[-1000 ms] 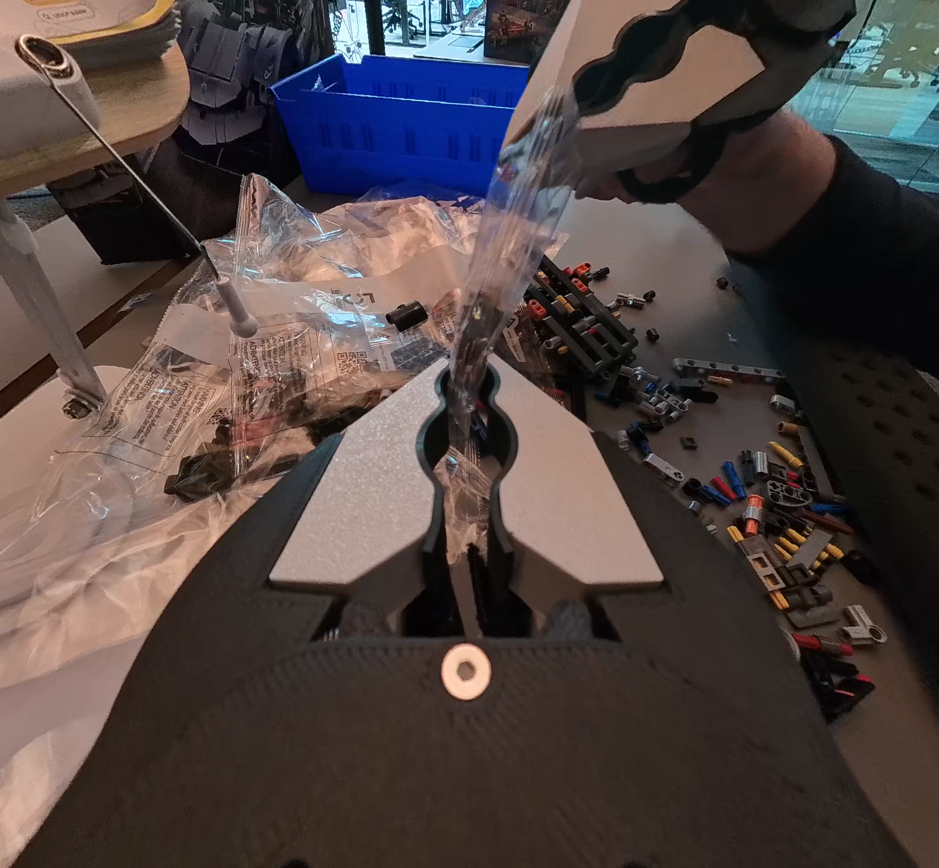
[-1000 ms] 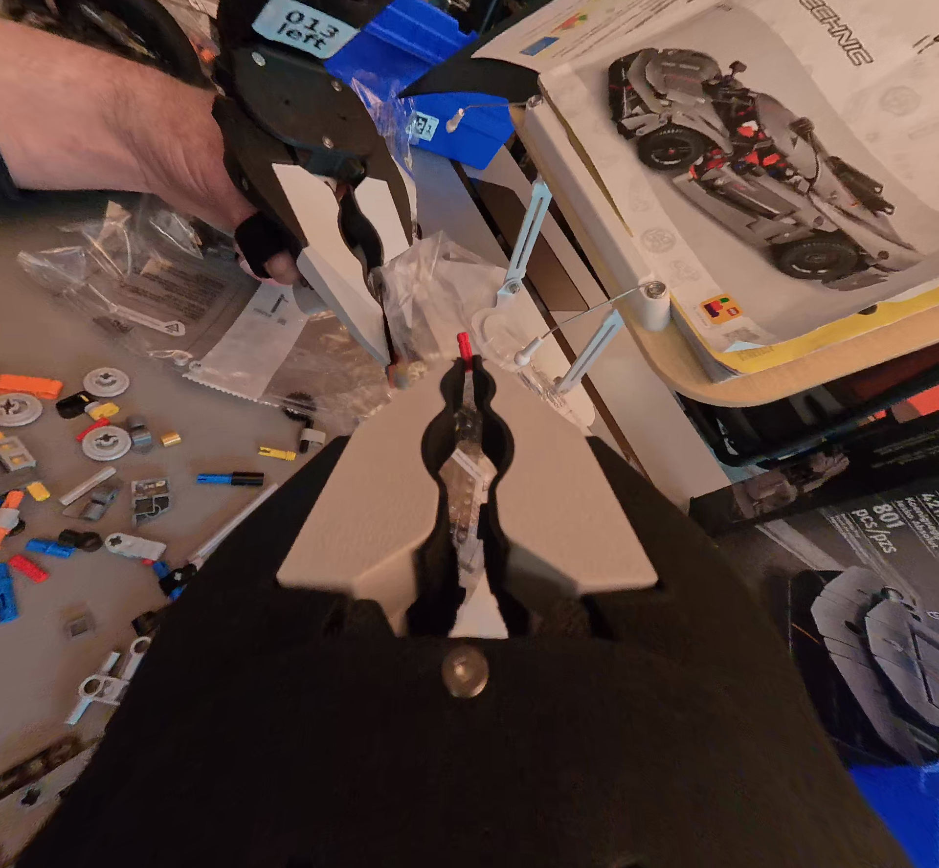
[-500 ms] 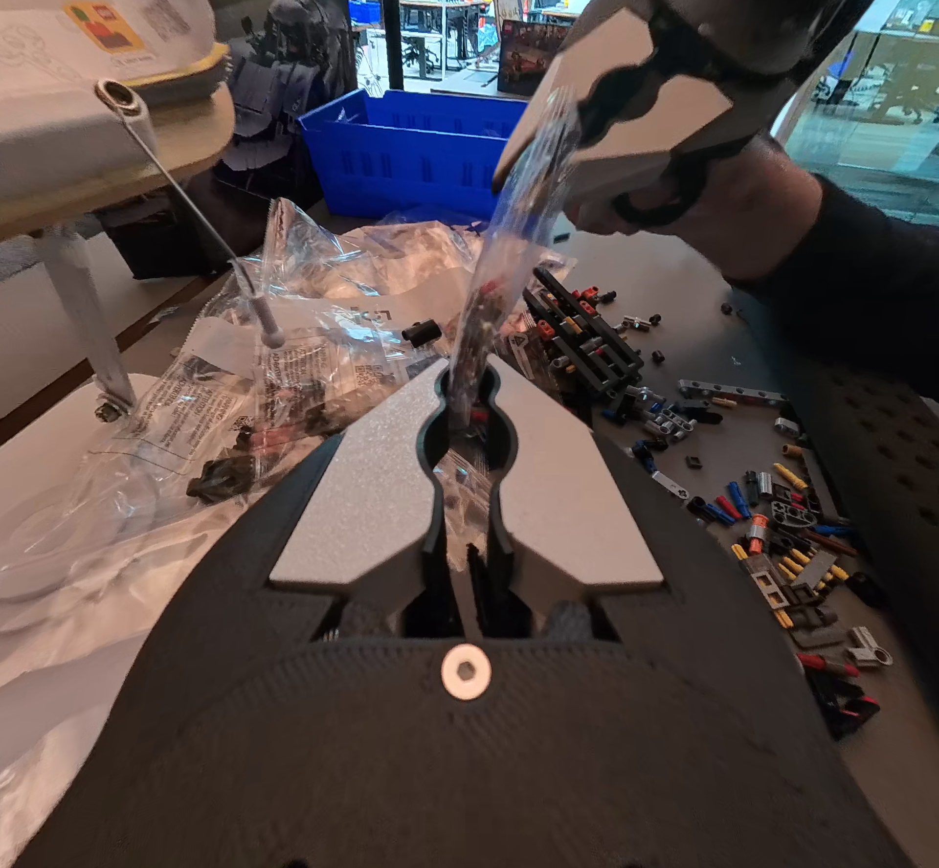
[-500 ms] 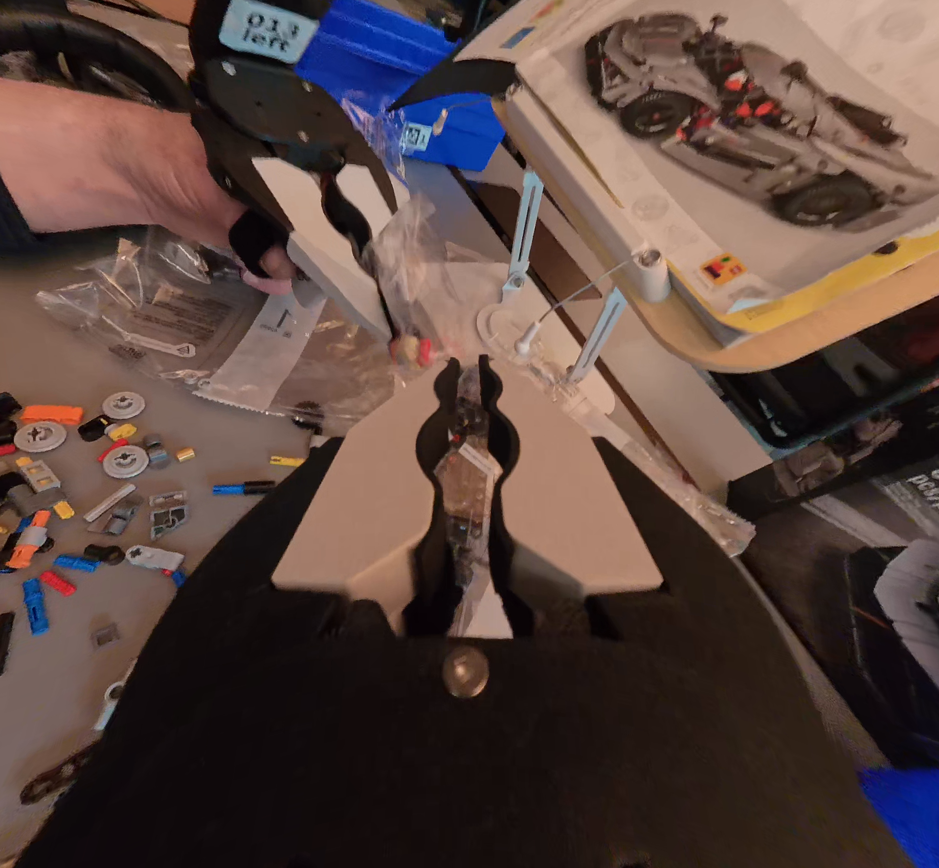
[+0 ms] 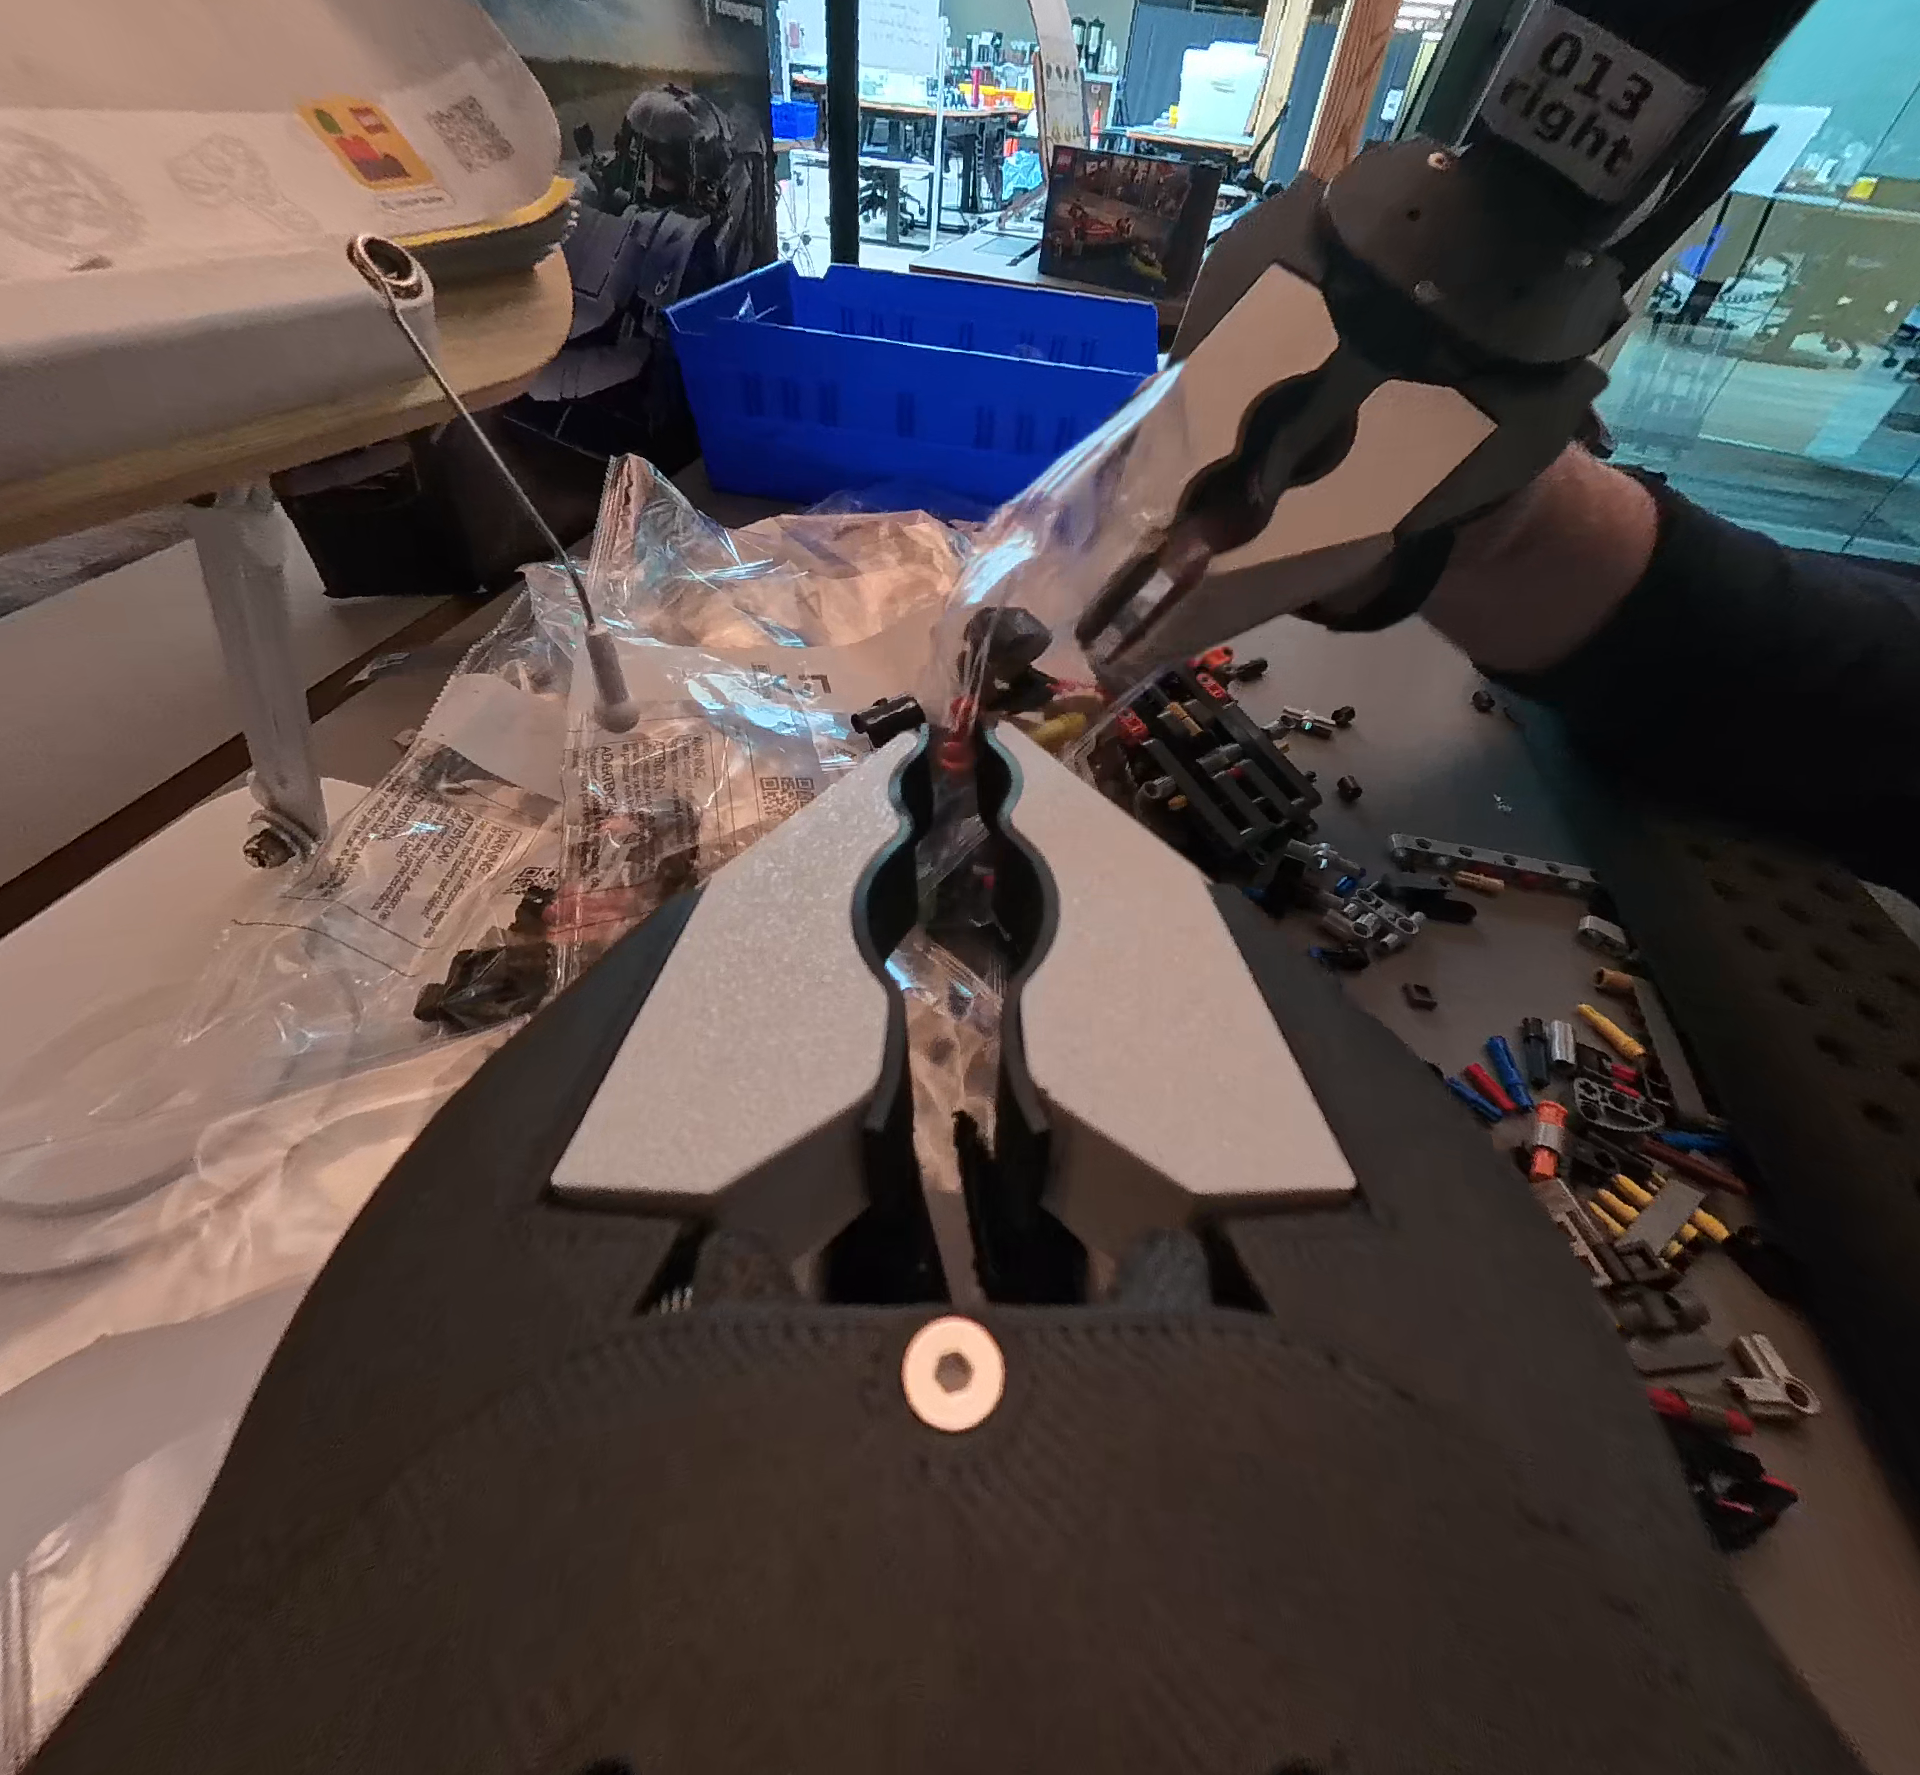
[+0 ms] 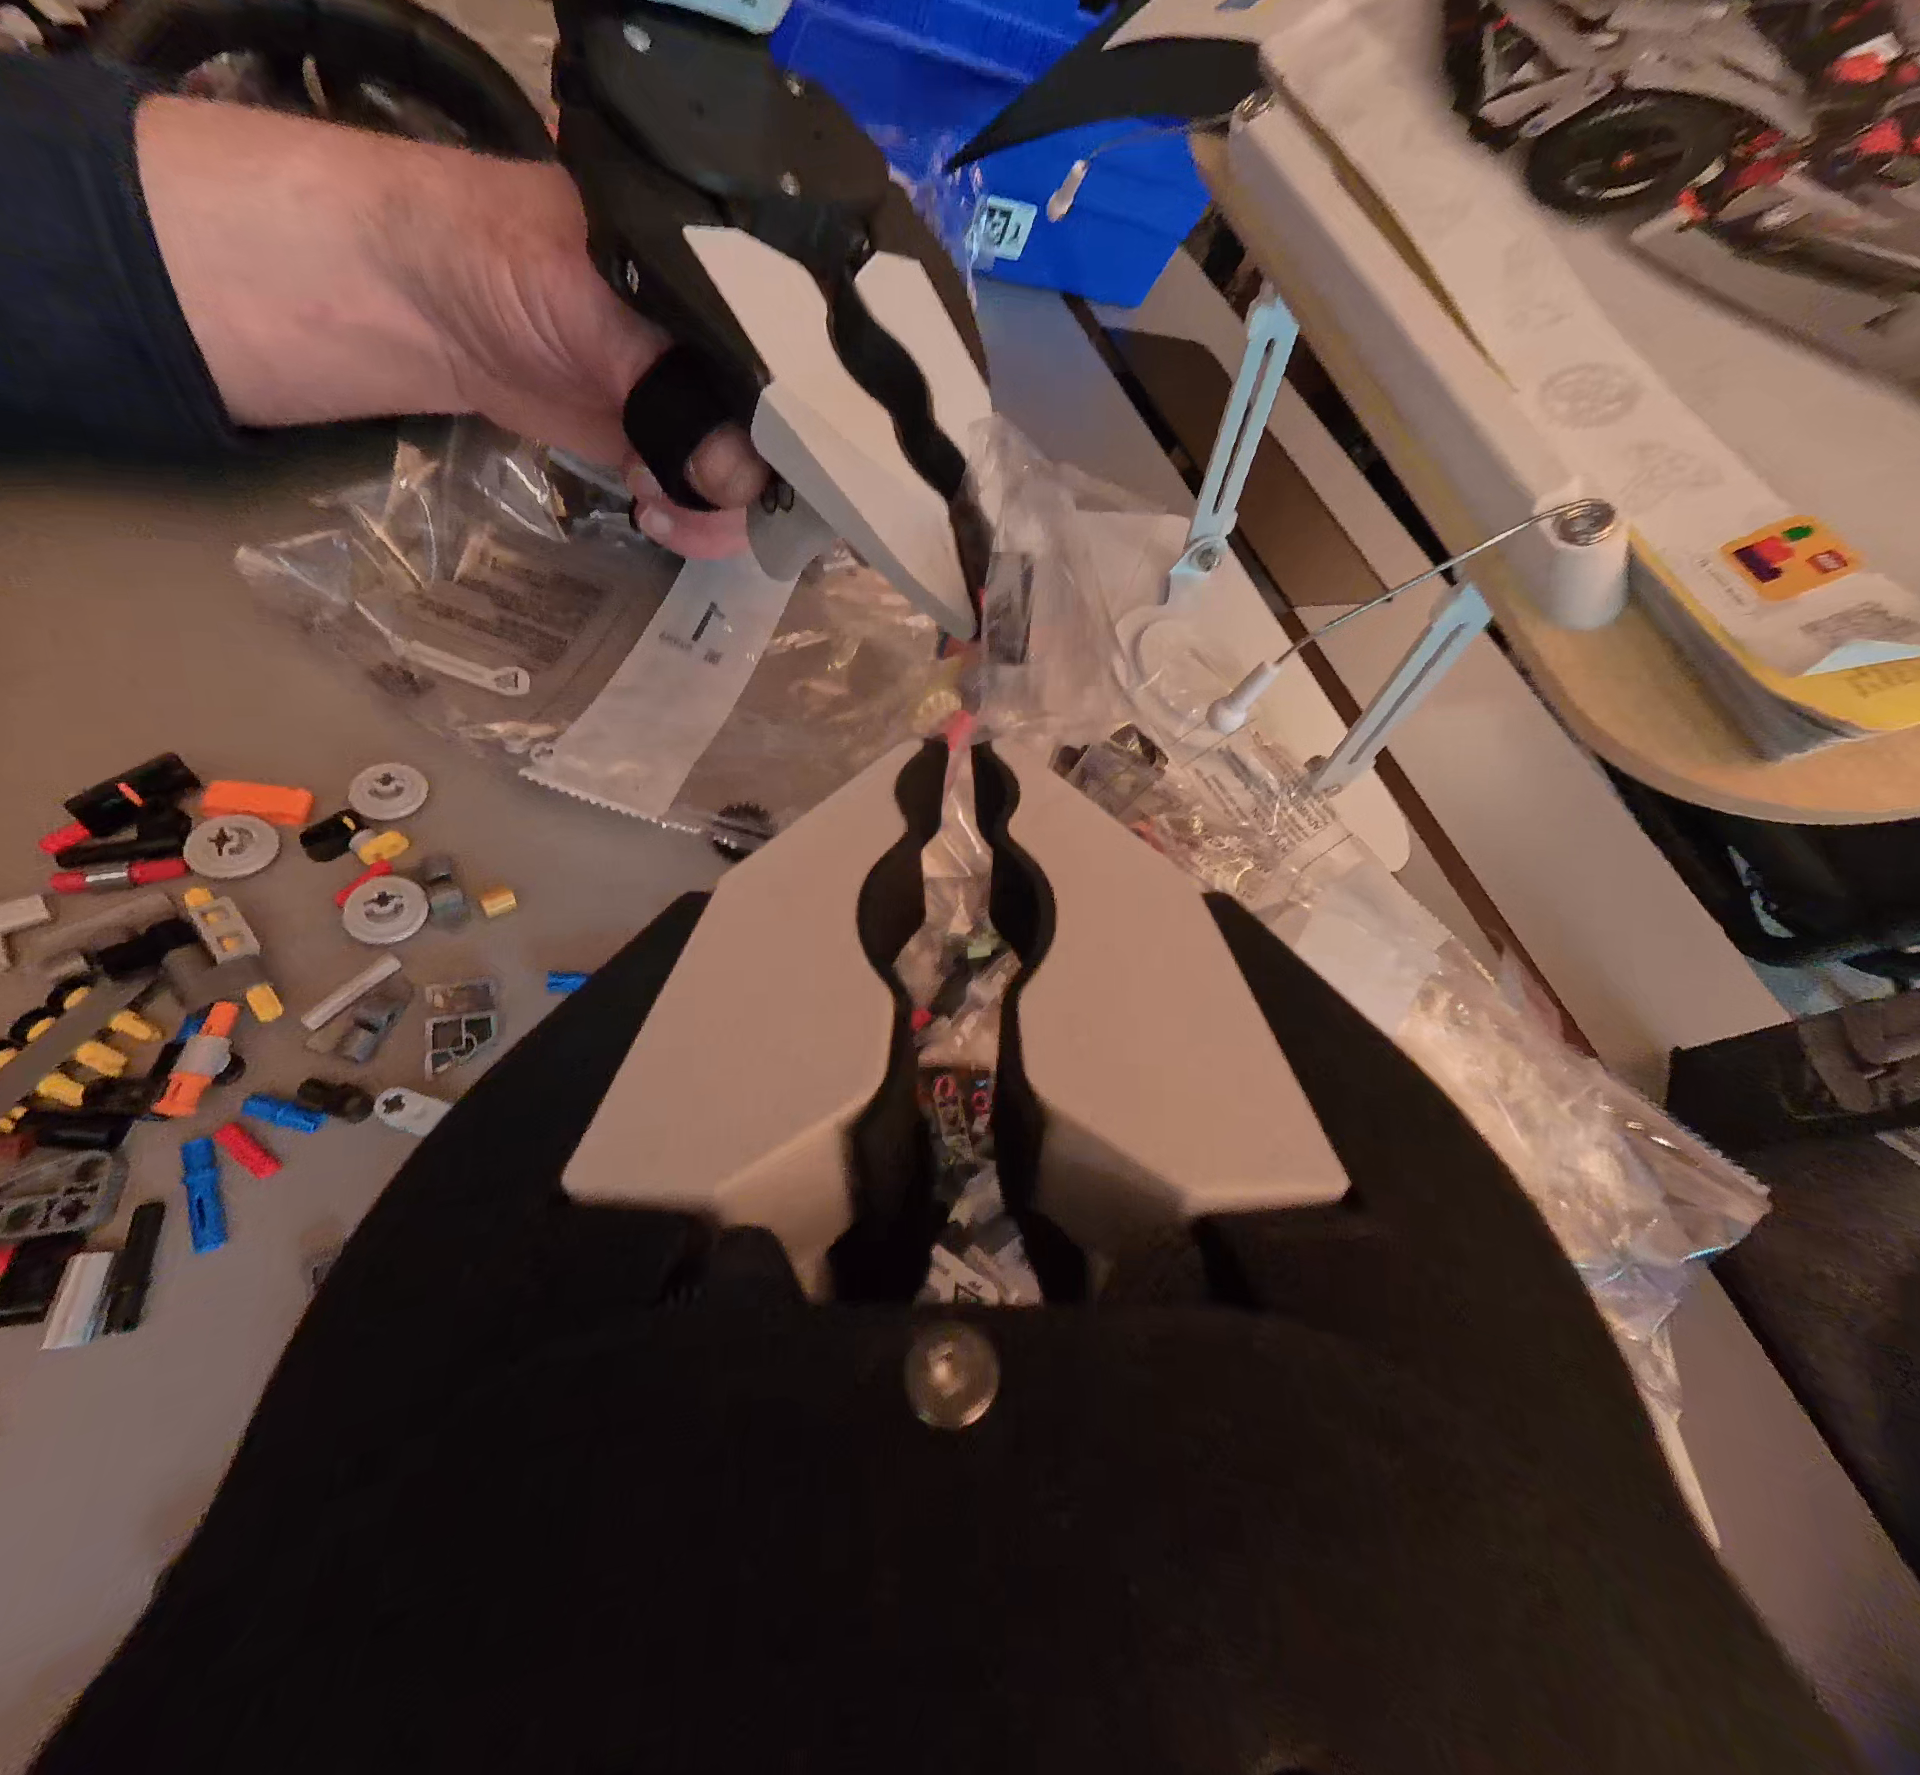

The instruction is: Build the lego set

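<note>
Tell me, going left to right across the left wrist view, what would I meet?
White stand leg → clear bags of parts → blue bin → right gripper pinching a small clear bag → loose Lego pieces.

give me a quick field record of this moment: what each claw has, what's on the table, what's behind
left claw: shut on clear parts bag
right claw: shut on the same bag, opposite end
bag state: held off the table between both claws, small red, yellow and black pieces inside
loose pieces: scattered on the grey table
other bags: lying flat near the stand
instruction booklet: open on a raised stand
blue bin: behind the bags
</note>
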Motion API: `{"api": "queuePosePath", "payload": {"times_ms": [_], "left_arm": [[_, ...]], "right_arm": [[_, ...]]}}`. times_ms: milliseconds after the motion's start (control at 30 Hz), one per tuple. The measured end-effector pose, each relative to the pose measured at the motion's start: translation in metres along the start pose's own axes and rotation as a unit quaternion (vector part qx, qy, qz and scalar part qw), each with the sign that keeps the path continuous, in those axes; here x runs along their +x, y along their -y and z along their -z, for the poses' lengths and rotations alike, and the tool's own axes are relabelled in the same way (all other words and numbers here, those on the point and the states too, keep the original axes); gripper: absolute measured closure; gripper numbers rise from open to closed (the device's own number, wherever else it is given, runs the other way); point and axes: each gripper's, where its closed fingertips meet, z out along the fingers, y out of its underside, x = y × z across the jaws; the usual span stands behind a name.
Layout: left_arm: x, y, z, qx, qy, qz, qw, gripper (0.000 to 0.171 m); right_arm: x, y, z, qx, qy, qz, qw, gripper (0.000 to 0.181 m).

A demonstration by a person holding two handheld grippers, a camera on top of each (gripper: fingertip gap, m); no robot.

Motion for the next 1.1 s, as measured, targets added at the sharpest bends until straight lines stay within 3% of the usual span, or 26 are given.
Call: {"api": "queuePosePath", "payload": {"times_ms": [167,600,900,1100], "left_arm": [[0.003,-0.004,-0.003,-0.009,-0.008,0.000,1.000,0.167],[0.013,-0.010,-0.009,-0.025,-0.027,-0.011,0.999,0.167],[0.008,-0.002,-0.005,-0.003,-0.020,0.000,1.000,0.167],[0.009,0.006,-0.002,0.023,-0.025,0.012,0.999,0.166]], "right_arm": [[-0.001,0.014,0.004,0.037,0.005,-0.020,0.999,0.177],[-0.002,0.027,0.004,0.058,-0.015,0.000,0.998,0.181],[0.020,0.046,0.029,0.123,-0.062,-0.022,0.990,0.181],[0.018,0.039,0.025,0.120,-0.020,-0.070,0.990,0.152]]}}
